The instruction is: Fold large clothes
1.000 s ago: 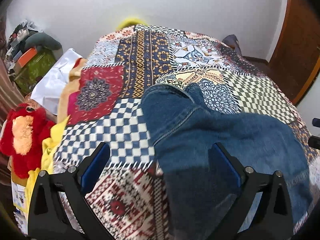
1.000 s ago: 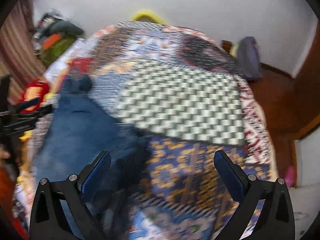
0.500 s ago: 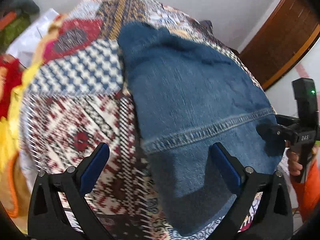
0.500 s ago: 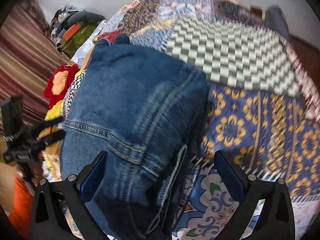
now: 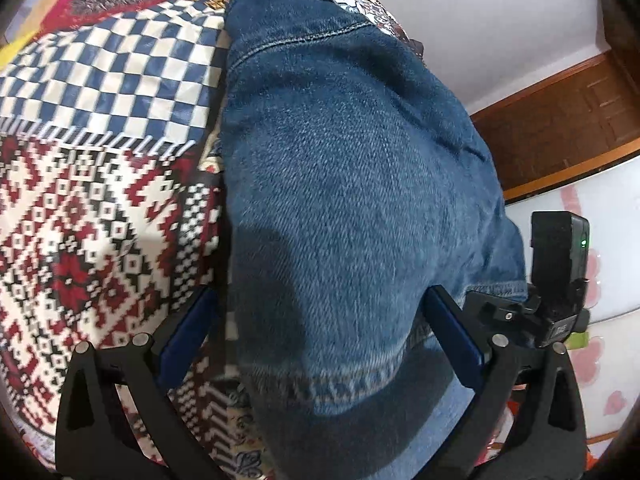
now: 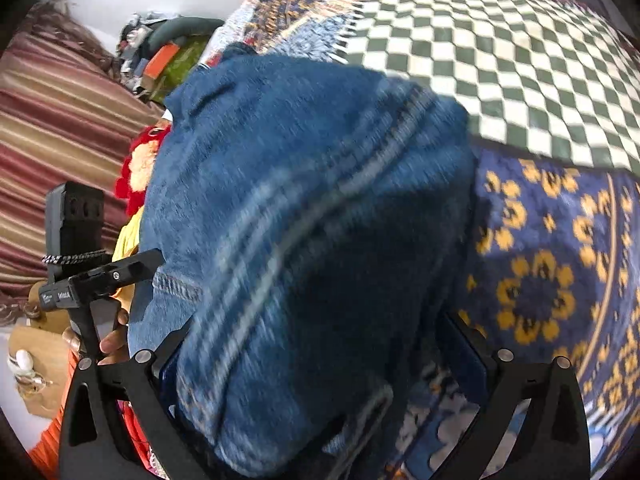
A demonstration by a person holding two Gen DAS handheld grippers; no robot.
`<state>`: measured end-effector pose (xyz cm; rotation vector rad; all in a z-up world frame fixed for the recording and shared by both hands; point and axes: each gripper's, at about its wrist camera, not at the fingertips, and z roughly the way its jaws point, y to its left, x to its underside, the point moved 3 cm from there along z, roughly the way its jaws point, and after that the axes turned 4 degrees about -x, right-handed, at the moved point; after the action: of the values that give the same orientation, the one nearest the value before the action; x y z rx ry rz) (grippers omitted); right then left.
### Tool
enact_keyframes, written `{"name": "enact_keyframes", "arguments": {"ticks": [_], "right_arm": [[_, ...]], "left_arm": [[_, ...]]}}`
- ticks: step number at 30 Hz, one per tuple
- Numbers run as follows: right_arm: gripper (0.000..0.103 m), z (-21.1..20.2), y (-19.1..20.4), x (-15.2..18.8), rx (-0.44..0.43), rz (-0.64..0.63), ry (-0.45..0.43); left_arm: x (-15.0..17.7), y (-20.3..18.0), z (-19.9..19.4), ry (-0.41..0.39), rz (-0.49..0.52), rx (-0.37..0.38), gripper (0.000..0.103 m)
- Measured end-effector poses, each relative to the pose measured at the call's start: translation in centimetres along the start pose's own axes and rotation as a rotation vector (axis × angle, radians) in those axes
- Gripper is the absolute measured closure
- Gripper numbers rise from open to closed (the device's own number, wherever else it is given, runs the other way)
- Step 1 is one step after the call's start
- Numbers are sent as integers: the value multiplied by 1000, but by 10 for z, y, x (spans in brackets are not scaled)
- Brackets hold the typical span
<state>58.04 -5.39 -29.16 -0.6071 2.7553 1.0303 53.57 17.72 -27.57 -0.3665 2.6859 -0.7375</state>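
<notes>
The jeans (image 5: 352, 184) lie folded on a patchwork bedspread (image 5: 92, 184), near its close edge, with a stitched hem band running across just ahead of the left gripper (image 5: 320, 336). Around them the spread shows a blue-and-white check patch, a red-and-white woven patch, and, in the right wrist view, a green check and a navy patch with yellow flowers. Beyond the bed on the left side are a striped curtain (image 6: 52, 120), a red and orange plush toy (image 6: 138, 168) and a heap of clutter (image 6: 168, 52) by the wall; on the right side, a wooden door (image 5: 560, 120).

Both grippers stand wide open and hold nothing. The left gripper's blue pads straddle the near edge of the denim, the left pad over the bedspread, the right pad at the hem. The right gripper (image 6: 320, 364) straddles the other near corner; its pads are mostly lost behind the dark denim, so contact cannot be told. Each gripper shows at the edge of the other's view, and fingers of a hand (image 6: 114, 340) wrap the left one's handle.

The right wrist view is motion-blurred, so seams smear into streaks. The bottom of the jeans is cut off by both frames.

The long axis of the jeans runs away from the grippers toward the wall, hem end nearest.
</notes>
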Motion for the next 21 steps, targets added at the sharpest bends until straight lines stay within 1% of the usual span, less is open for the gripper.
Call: {"name": "enact_keyframes", "arguments": {"ticks": [3, 4, 5, 6, 7, 8, 9, 10, 11, 12, 14, 17, 21], "right_arm": [[0, 7, 0, -8, -9, 20, -11], [0, 6, -2, -9, -13, 32, -18], [2, 7, -2, -12, -19, 52, -27], [4, 6, -2, -12, -21, 61, -35], [9, 6, 0, -13, -25, 56, -38], [18, 5, 2, -13, -31, 44, -39], [24, 3, 5, -12, -44, 36, -40], [36, -1, 6, -10, -61, 32, -37], [41, -3, 10, -10, -68, 26, -33], [43, -4, 14, -9, -59, 19, -35], [52, -8, 24, -9, -35, -1, -37], [60, -16, 38, -8, -24, -15, -40], [67, -34, 62, -2, 14, -75, -58]], "left_arm": [[-8, -8, 5, -13, 17, 6, 2], [-10, -12, 7, -17, 16, 19, 8], [-10, -16, 8, -15, 14, 41, 13], [-12, -20, 9, -23, 20, 28, 14], [-12, -24, 9, -29, 29, 22, 18], [-11, -28, 8, -38, 43, 14, 22], [-9, -33, 6, -48, 65, 2, 25], [-5, -36, 2, -57, 84, -4, 31], [2, -39, -1, -65, 100, -8, 35], [4, -43, -5, -72, 110, -8, 38], [9, -49, -14, -79, 127, -9, 45], [14, -62, -28, -95, 158, -4, 50], [22, -82, -55, -139, 213, -5, 53]]}}
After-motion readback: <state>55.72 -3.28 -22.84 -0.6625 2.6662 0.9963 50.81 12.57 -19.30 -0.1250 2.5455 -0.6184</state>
